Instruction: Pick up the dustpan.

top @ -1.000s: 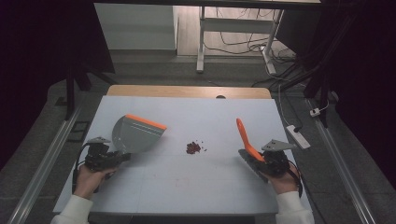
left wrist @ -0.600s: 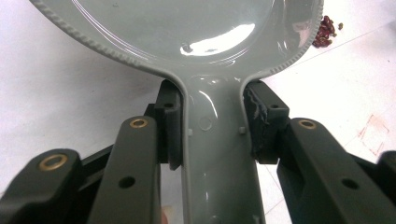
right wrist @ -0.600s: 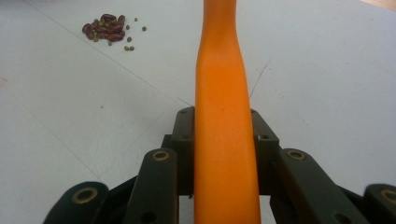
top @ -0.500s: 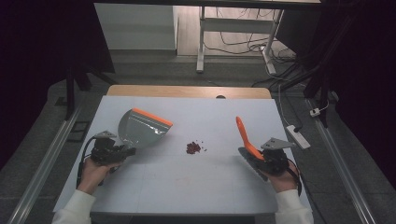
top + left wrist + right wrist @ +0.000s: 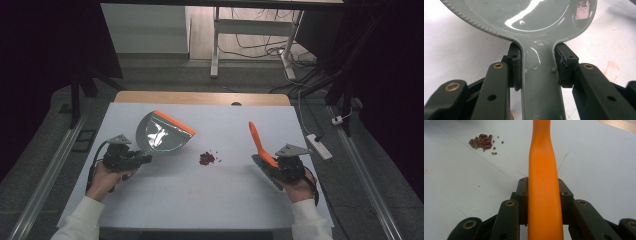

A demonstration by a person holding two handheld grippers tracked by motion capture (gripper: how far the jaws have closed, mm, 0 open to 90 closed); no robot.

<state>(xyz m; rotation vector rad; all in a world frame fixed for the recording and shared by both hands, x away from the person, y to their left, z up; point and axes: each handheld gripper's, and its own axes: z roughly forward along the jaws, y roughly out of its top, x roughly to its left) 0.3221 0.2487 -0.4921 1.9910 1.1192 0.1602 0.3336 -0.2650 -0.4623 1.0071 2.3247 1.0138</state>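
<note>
The left gripper (image 5: pixel 142 159) clamps the handle of the grey plastic dustpan with an orange lip (image 5: pixel 164 133). The right gripper (image 5: pixel 265 165) grasps the orange brush handle (image 5: pixel 259 141). A small pile of dark red beans (image 5: pixel 206 158), apparently mixed with smaller green ones, lies on the white table (image 5: pixel 200 200) between them.

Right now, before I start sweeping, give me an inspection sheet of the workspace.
Surface: white table top, wooden strip along its far edge.
Job's things: grey plastic dustpan with orange lip; orange plastic brush handle; small pile of dark red beans with a few green ones, lying between the two tools.
Clutter: nothing seen.
Grippers: left claw shut on the dustpan's handle; right claw shut on the brush handle.
Cables: black lead looping from each claw; white power strip on the floor at right.
Surroundings: metal table legs and loose wires beyond the table; dark room.
</note>
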